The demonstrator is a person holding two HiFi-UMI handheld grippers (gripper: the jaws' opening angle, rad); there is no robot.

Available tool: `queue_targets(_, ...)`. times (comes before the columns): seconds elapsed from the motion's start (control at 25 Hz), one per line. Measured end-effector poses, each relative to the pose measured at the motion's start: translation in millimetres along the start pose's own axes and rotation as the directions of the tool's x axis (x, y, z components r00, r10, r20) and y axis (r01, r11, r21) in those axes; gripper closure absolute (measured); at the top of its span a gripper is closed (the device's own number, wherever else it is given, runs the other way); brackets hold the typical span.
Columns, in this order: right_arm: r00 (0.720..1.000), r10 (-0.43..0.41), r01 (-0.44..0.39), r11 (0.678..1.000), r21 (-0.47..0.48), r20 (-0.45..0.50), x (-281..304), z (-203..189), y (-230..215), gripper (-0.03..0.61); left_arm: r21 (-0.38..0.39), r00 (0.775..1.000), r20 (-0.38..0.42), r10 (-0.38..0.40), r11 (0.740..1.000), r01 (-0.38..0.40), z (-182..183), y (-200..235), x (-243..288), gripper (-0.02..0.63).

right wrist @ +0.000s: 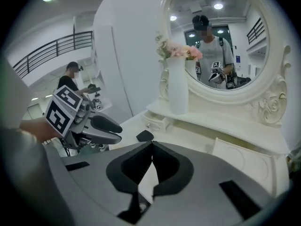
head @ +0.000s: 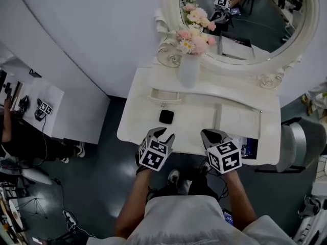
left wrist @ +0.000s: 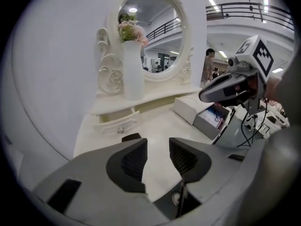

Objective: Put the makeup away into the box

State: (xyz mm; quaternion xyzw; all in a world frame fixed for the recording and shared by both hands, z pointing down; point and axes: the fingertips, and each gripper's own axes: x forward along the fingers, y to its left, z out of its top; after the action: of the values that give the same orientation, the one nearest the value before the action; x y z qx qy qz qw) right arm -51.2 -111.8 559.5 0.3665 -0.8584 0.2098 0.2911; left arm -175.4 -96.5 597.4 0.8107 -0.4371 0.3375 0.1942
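Note:
A small black makeup compact (head: 166,117) lies on the white vanity table (head: 138,121), in front of its little drawer. It also shows just beyond my left jaws (left wrist: 131,137) and ahead of my right jaws (right wrist: 145,135). The white box (head: 240,120) lies flat at the table's right, with an open part holding colourful items (left wrist: 214,119) at its near end. My left gripper (head: 162,134) (left wrist: 157,147) hovers at the front edge, open and empty. My right gripper (head: 212,136) (right wrist: 151,145) hangs beside it, shut on nothing.
A tall white vase (head: 188,70) of pink flowers stands on the raised shelf before the oval mirror (head: 255,14). A small drawer (head: 166,95) sits under that shelf. A grey chair (head: 301,147) stands right of the table; a person sits far left (head: 10,131).

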Motion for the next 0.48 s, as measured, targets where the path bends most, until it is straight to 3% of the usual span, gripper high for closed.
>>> queue_targets(0.24, 0.998, 0.061, -0.061, 0.998, -0.032, -0.002, 23.6, 7.6, 35.3, 0.577, -0.048, 0.995, -0.070, 0.075, 0.996, -0.078, -43.7, 35.2, -13.4, 0.431)
queue_targets(0.48, 0.993, 0.111, -0.113, 0.992, -0.063, -0.025, 43.0, 8.0, 62.0, 0.577, -0.086, 0.985, -0.157, 0.065, 0.993, -0.079, -86.0, 51.3, -5.5, 0.371)
